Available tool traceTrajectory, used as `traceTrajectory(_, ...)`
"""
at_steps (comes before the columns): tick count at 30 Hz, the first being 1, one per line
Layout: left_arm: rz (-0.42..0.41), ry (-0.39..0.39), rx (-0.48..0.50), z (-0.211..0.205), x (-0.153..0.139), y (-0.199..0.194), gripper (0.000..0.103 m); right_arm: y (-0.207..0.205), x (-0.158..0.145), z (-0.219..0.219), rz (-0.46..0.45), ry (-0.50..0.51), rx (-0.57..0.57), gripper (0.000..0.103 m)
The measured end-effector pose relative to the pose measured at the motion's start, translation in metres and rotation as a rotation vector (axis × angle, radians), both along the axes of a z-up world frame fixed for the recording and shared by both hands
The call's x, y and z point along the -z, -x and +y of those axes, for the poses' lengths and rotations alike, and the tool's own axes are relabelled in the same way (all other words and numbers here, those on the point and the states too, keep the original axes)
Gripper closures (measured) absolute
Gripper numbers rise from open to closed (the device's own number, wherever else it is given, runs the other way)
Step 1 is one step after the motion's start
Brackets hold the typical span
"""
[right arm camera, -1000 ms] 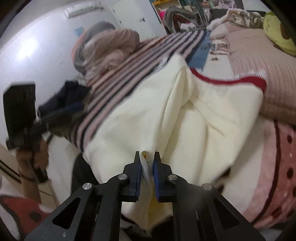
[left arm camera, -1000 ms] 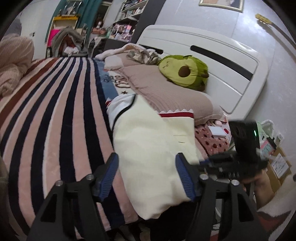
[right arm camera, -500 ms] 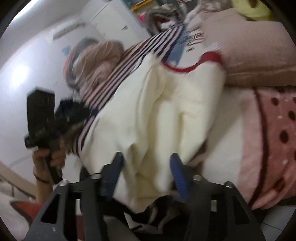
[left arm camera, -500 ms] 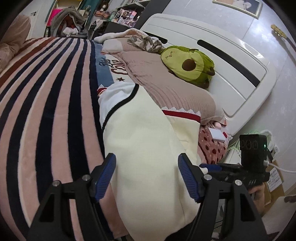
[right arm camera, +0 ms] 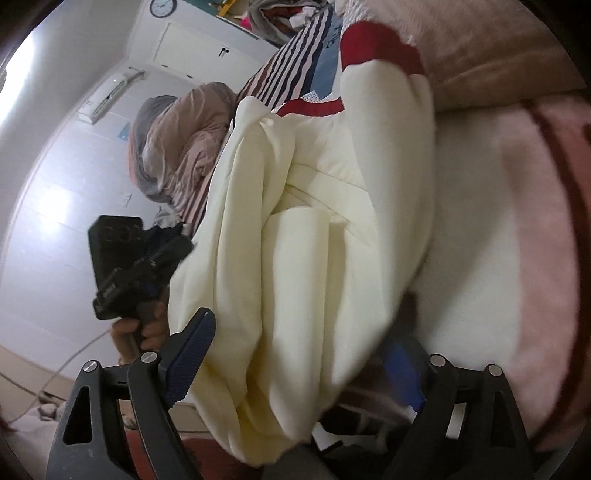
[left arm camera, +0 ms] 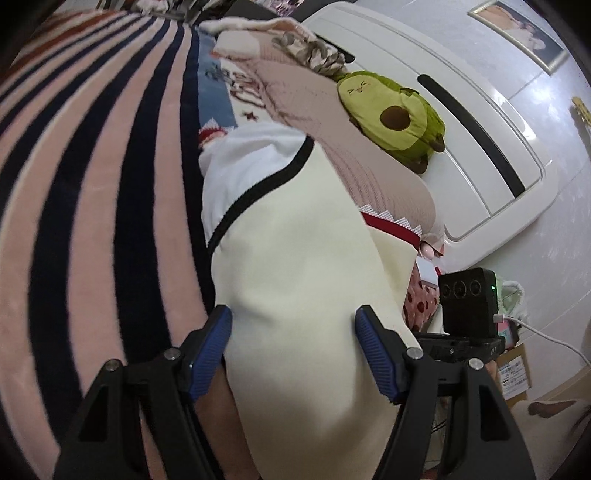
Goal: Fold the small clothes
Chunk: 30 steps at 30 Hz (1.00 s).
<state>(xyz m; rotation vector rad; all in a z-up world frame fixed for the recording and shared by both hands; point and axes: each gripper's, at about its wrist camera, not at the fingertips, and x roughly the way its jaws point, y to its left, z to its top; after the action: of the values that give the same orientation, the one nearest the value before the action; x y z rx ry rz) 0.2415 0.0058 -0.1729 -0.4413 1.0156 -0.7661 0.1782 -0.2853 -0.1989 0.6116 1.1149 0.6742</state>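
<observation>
- A bed covered by a striped blanket (left arm camera: 92,155) in pink, navy and white; a white headboard (left arm camera: 480,122) with a dark slot stands at its far end
- A ribbed pink pillow (left arm camera: 373,162) lies by the headboard; a green avocado plush (left arm camera: 395,110) rests on it
- Pale glossy walls; a framed picture (left arm camera: 517,33) hangs above the headboard
- A round wall clock (right arm camera: 163,6), a white air conditioner (right arm camera: 107,96) and a white door (right arm camera: 207,48) on the far wall; light glares off that wall
- A bundled brown and grey quilt (right arm camera: 177,144) sits on the bed

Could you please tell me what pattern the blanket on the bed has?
The blanket has pink and navy stripes; the left wrist view shows it best.
</observation>
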Motion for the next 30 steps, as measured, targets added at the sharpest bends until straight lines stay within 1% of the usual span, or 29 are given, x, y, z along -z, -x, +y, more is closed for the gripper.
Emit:
traceTrajectory(3,0.026,0.005,0.01,-0.002,0.009,-0.006,0.038,-0.007,0.001,0.004,0.007,-0.047,-0.02,0.017)
traceTrajectory(7,0.068,0.034,0.038,-0.009,0.021,-0.012,0.038,-0.018,0.003,0.014,0.01,-0.047,-0.044,0.017)
traceTrajectory(9,0.062,0.026,0.041,-0.013,0.024,-0.013,0.046,-0.022,0.002,0.021,-0.002,-0.037,-0.06,0.018)
traceTrajectory(10,0.054,0.016,0.04,-0.014,0.023,-0.012,0.048,-0.024,0.002,0.025,-0.008,-0.033,-0.066,0.02)
traceTrajectory(12,0.039,-0.001,0.037,-0.014,0.02,-0.011,0.055,-0.027,0.003,0.03,-0.021,-0.015,-0.083,0.038)
traceTrajectory(13,0.026,-0.017,0.036,-0.014,0.018,-0.009,0.057,-0.031,0.005,0.033,-0.02,-0.001,-0.086,0.042)
traceTrajectory(15,0.004,-0.049,0.034,-0.016,0.014,-0.006,0.062,-0.035,0.006,0.038,-0.022,0.014,-0.086,0.057)
traceTrajectory(16,-0.004,-0.058,0.033,-0.016,0.013,-0.006,0.063,-0.036,0.007,0.037,-0.026,0.007,-0.089,0.059)
traceTrajectory(18,-0.025,-0.082,0.03,-0.017,0.009,-0.003,0.065,-0.04,0.006,0.041,-0.035,-0.005,-0.093,0.069)
traceTrajectory(21,-0.058,-0.109,0.023,-0.018,0.001,0.001,0.067,-0.04,0.001,0.042,-0.059,0.003,-0.098,0.073)
traceTrajectory(27,-0.112,-0.132,0.014,-0.012,-0.017,0.008,0.069,-0.038,-0.013,0.043,-0.102,0.004,-0.101,0.073)
traceTrajectory(30,-0.152,-0.152,0.006,-0.011,-0.03,0.013,0.069,-0.036,-0.021,0.045,-0.127,0.002,-0.108,0.075)
